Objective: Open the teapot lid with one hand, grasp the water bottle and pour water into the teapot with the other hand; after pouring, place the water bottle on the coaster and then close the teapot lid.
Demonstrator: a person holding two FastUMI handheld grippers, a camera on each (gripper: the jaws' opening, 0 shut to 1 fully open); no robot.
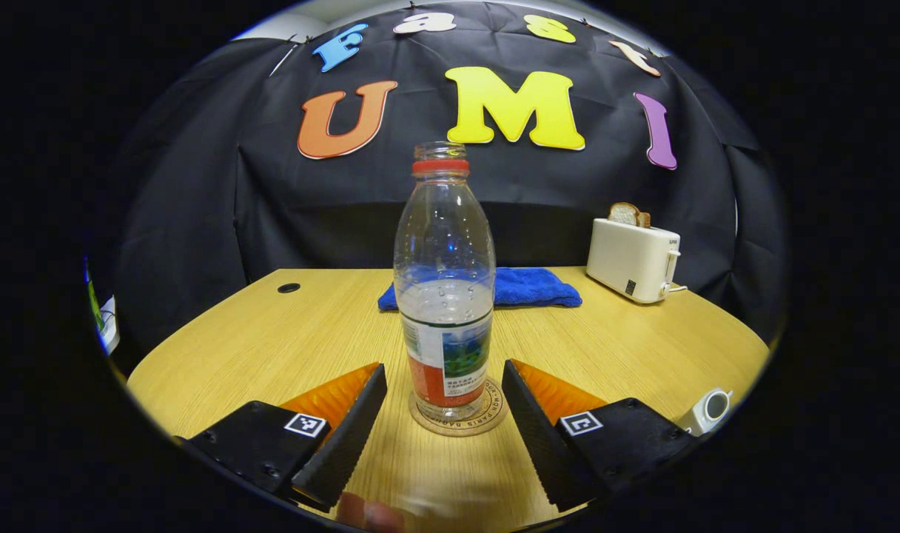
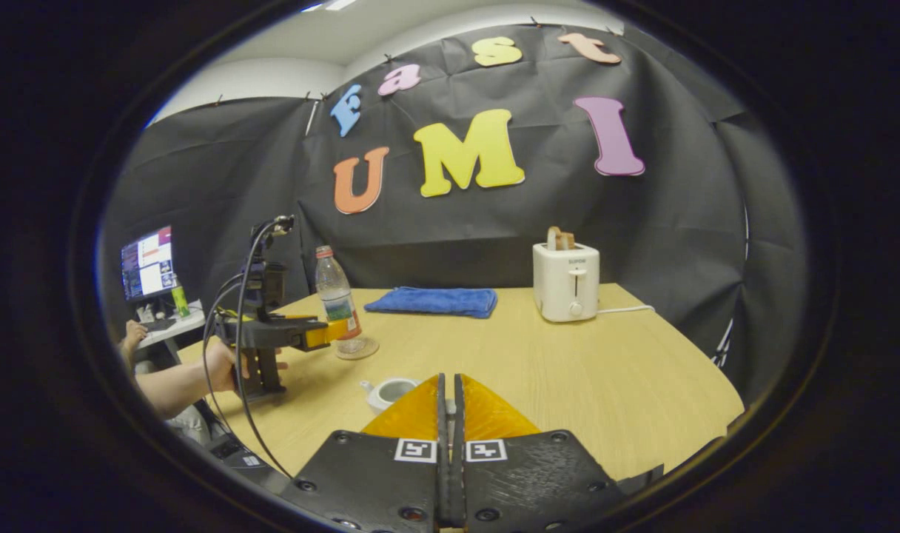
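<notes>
Clear thin plastic is what I'm facing: the water bottle [image 1: 444, 285] stands upright on the round coaster [image 1: 457, 419], near the front left of the table [image 1: 287, 348], cap off, roughly half full. My left gripper [image 1: 444, 426] is spread wide, its fingers on either side of the bottle's base and not touching it. My right gripper [image 2: 448, 403] is pressed together with no lid showing between its fingers; it sits over the near edge, with the white teapot [image 2: 388, 391] just beyond and to its left, open-mouthed.

I judge the bottle light but sloshy, with walls that will give under pressure and a label band that offers better grip than the bare slick plastic. I would take it at the labelled lower body, squeezing only enough to hold, since a hard pinch could push water out the open neck. Farther off, a blue cloth [image 1: 520, 287] lies at the back and a toaster [image 1: 633, 259] sits far right.
</notes>
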